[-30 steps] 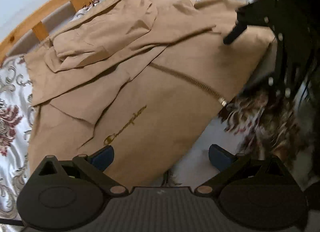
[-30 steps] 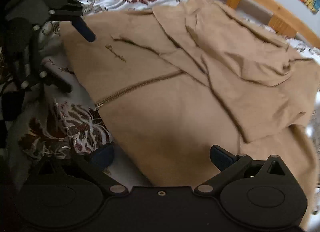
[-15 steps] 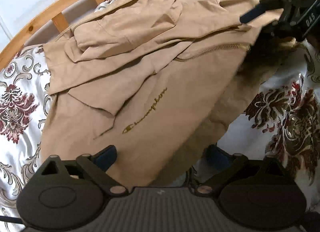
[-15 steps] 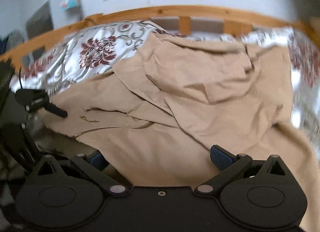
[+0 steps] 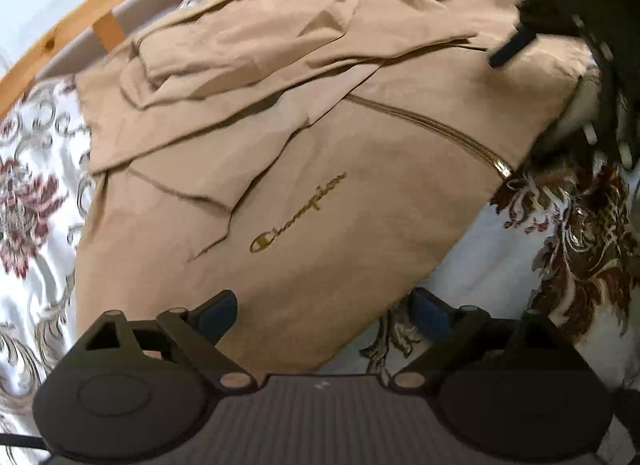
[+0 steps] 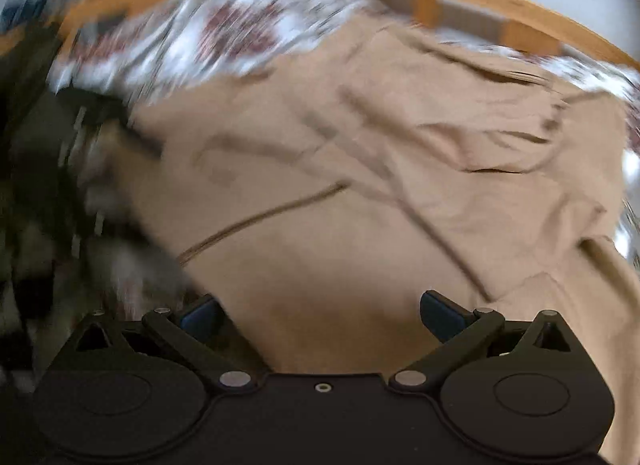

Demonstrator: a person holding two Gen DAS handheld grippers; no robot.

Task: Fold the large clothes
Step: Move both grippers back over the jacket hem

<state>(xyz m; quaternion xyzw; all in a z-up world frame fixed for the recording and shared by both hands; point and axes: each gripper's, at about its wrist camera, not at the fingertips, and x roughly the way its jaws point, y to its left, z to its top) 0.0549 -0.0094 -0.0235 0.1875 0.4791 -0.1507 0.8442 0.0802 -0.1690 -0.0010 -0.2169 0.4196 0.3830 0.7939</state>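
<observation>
Tan hoodie (image 5: 320, 153) lay part-folded on the floral bedspread (image 5: 36, 201) — left gripper (image 5: 320, 311) and right gripper (image 6: 320, 315) both spread wide, grasping nothing.

Both tongs are matte black: left tongs (image 5: 322, 307) with a ribbed grey base, right tongs (image 6: 320, 311) smooth; round hinge discs, silver pivot screws, blue fingertip pads (image 5: 218, 307).

Tan zip-up hoodie (image 5: 328, 185), spread flat on the bed's floral cover (image 5: 32, 201), partly folded. Sleeves and hood gathered in creased layers across the upper half. Gold script logo (image 5: 298, 217) on the chest; zipper (image 5: 436, 133) running diagonally to the near hem.
</observation>
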